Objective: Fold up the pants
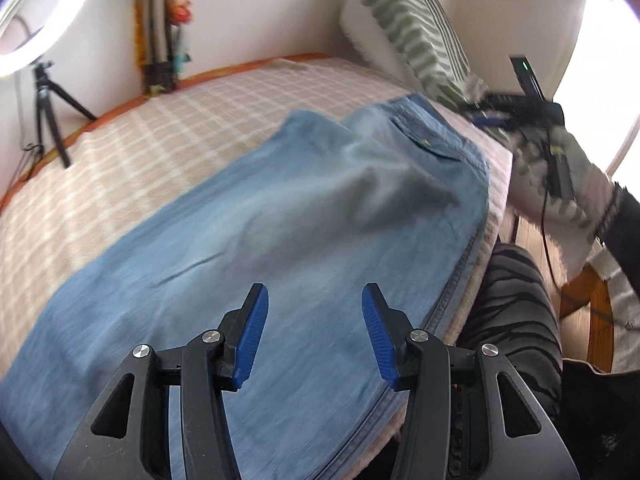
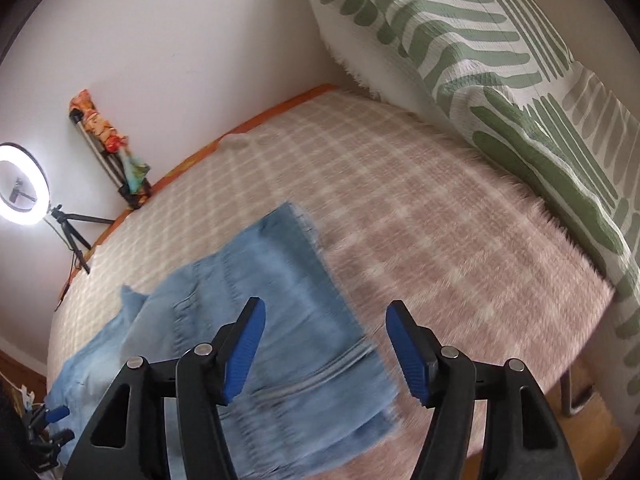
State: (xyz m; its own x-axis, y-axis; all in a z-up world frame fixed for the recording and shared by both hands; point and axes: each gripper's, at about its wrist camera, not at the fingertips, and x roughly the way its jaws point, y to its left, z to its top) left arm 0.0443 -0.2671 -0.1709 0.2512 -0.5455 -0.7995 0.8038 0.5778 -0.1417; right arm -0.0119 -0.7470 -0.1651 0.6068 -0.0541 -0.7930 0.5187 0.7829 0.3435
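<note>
Left wrist view: the left gripper [image 1: 314, 334] hovered over the pants [image 1: 260, 248], fingers spread and holding nothing.
Pants place: the pants lay flat on the bed [image 1: 160, 120] along its near edge, probably spread out ready for a fold.
Right wrist view: the right gripper [image 2: 324, 350] hung above the frayed hem end of the pants [image 2: 280, 320], fingers spread, empty.
Long axis: the pants ran lengthwise along the near edge, hems toward the striped pillow [image 2: 500, 60].
</note>
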